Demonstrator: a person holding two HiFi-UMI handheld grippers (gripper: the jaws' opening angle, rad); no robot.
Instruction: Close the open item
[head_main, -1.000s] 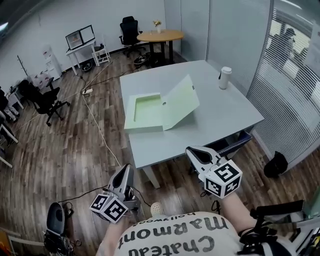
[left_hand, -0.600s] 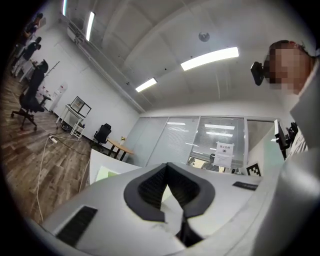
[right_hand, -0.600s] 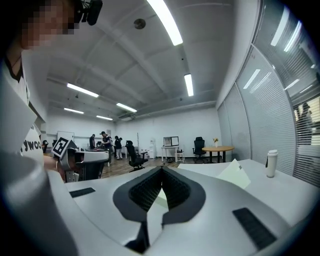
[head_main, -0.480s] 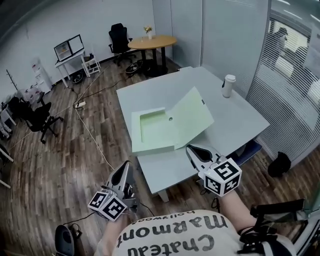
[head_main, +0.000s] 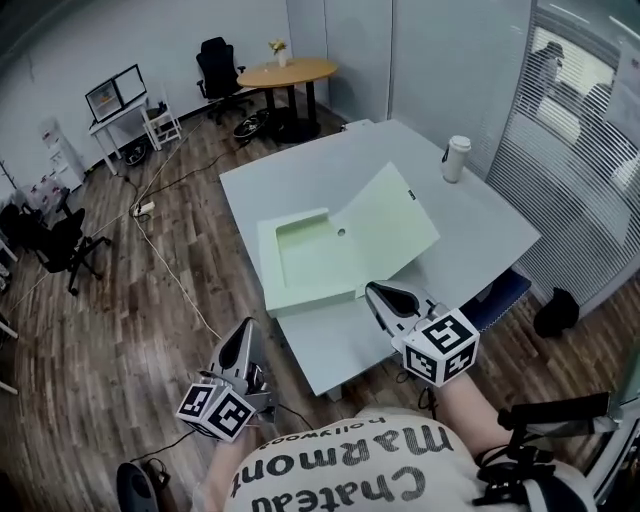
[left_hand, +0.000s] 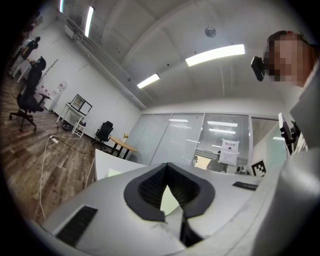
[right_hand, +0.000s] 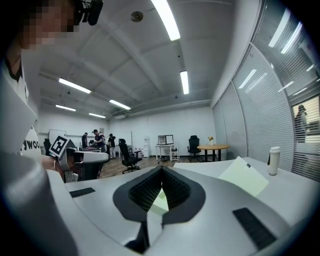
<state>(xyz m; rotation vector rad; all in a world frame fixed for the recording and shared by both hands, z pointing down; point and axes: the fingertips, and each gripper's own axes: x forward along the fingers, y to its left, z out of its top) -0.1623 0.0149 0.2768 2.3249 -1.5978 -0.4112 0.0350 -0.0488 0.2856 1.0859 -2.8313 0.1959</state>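
Closing the pale green box (head_main: 305, 250) well, I judge, means pushing its raised lid (head_main: 395, 220) leftward over the tray. In the head view it lies mid-frame on the table (head_main: 480, 235), with the right gripper (head_main: 385, 297) just below it and the left gripper (head_main: 244, 340) at lower left. The left gripper view shows the jaws together and empty, with the box beyond at centre. The right gripper view shows the same, with the lid at right.

My head view looks steeply down from high over the near edge of the worktop (head_main: 480, 232). Both gripper views sit low, near it, facing far along their jaws; all share the box (head_main: 310, 252).
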